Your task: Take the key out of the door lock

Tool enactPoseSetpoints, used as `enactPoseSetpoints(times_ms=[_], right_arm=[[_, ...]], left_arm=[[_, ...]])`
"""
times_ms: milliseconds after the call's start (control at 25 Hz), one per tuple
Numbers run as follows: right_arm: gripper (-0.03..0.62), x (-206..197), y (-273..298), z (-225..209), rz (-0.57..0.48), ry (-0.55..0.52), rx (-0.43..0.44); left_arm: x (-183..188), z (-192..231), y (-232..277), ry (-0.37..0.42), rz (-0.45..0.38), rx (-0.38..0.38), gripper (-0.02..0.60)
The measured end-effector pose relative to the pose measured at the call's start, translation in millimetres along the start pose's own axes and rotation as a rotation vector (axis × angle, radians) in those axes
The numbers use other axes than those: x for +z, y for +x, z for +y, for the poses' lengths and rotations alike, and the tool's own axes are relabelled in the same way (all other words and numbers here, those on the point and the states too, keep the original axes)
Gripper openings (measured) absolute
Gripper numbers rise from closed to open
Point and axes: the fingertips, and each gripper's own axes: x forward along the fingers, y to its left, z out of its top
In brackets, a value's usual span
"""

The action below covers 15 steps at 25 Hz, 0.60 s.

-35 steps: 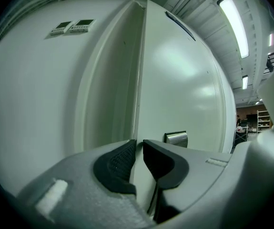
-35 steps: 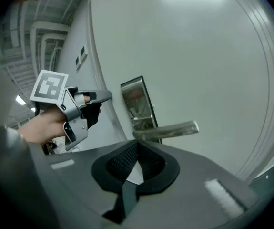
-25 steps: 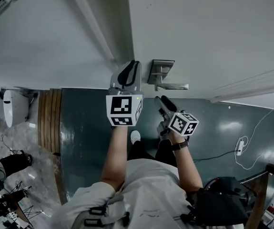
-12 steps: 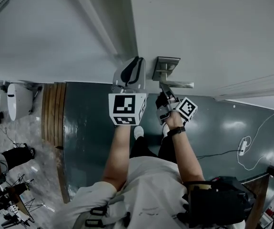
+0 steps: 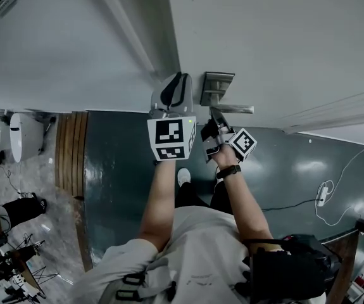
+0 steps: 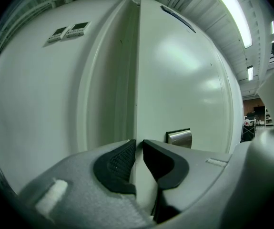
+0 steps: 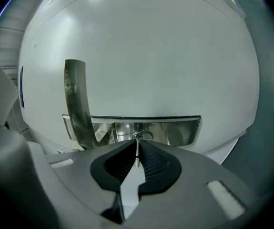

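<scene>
- Now the right tool, its jaws just closing, pinches the key in the steel lock plate.
- Left tool clamps the door edge.
- Its cube bears square markers.

The left hand-held gripper pinches the white door edge.

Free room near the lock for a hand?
Free: bare white door panel past the silver lock plate, away from the door edge. Crowded: left gripper clamps that edge; right gripper, jaws just closed on the thin metal key, beside the silver lever.
</scene>
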Motion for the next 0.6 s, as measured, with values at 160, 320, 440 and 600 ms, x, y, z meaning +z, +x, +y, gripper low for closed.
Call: enactPoseSetpoints(times_ms=[160, 320, 440, 600], right_arm=[[0.025, -2, -2, -1, -0.019, 0.031, 0.002], [0.025, -3, -6, -1, -0.026, 0.041, -0.012], [0.025, -3, -8, -2, -0.032, 0.044, -0.017], [0.025, -7, -14, 2, -0.037, 0.064, 0.015]], left_arm=[[-2, 1, -2, 0.002, 0.012, 0.002, 0.055], [-1, 0, -2, 0.000, 0.001, -0.008, 0.057], [-1, 0, -2, 0.000, 0.007, -0.013, 0.057], [-1, 0, -2, -0.007, 0.018, -0.016, 0.055]])
